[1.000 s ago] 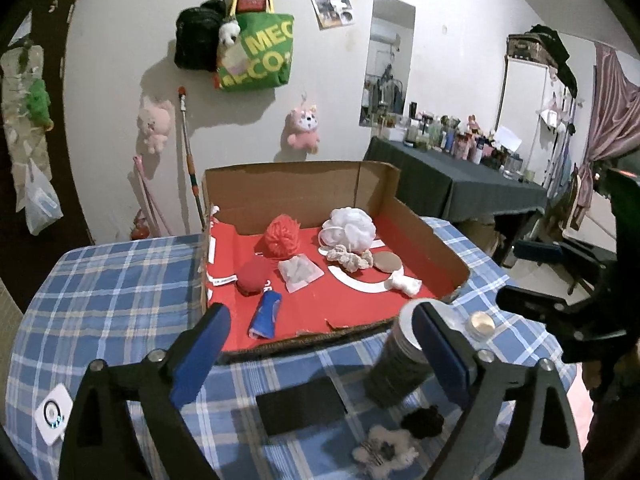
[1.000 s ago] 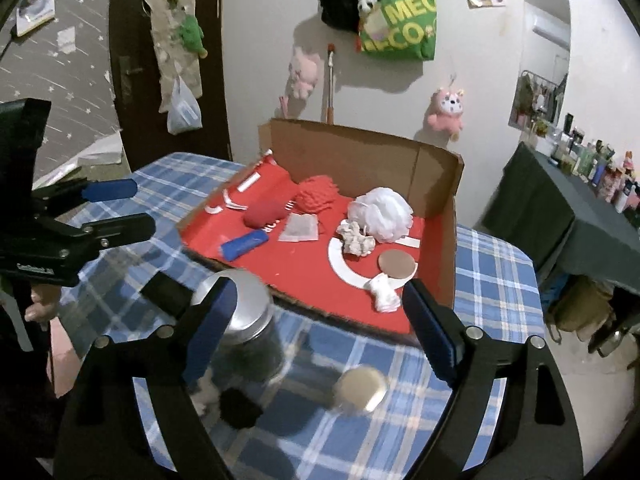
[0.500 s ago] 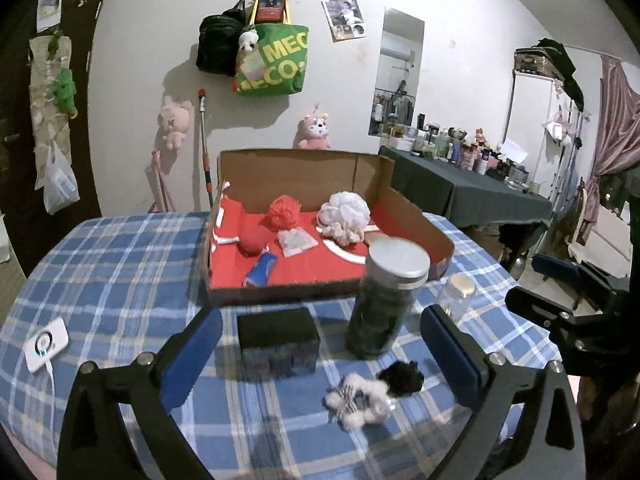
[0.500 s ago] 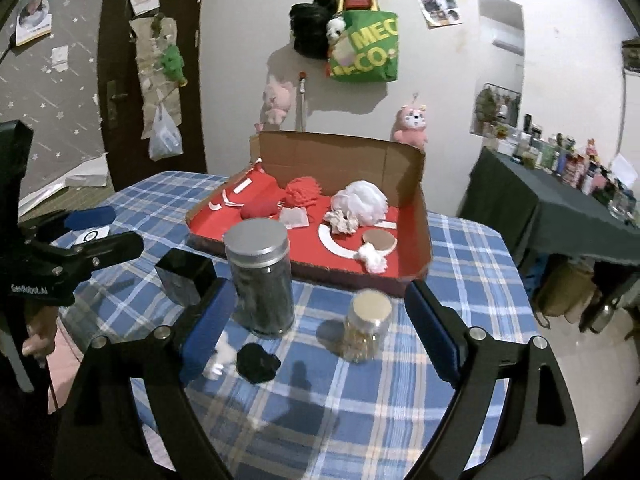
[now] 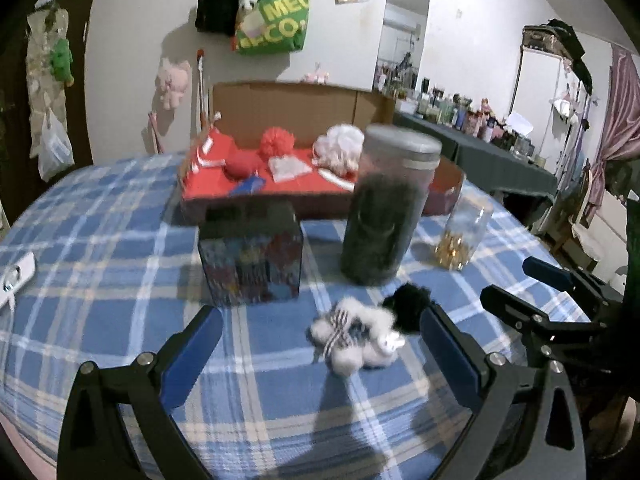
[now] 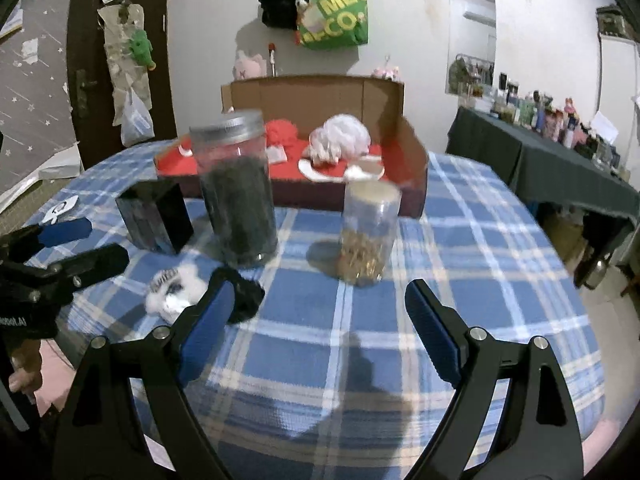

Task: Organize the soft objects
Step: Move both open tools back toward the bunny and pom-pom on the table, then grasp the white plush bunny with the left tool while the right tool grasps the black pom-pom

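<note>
A fluffy white soft toy with striped trim (image 5: 352, 338) lies on the blue plaid tablecloth, and a black pompom (image 5: 408, 304) touches its right side. My left gripper (image 5: 320, 314) hovers low over the cloth, open, with the toy just beyond and between its blue pads. My right gripper (image 6: 318, 284) is open too, with nothing between its pads; the black pompom (image 6: 244, 296) and white toy (image 6: 176, 288) sit by its left finger. A red-lined cardboard box (image 5: 288, 100) at the back holds a red pompom (image 5: 276, 142) and a white pouf (image 5: 340, 152).
A tall lidded jar with dark contents (image 5: 388, 208), a small jar of gold bits (image 5: 460, 236) and a black box (image 5: 252, 256) stand between the grippers and the cardboard box. A white device (image 5: 14, 276) lies at the left. The table edge drops off on the right.
Both grippers have come down towards the table and closer to the jars. The white toy and black pompom now lie right at the left gripper's fingertips.
</note>
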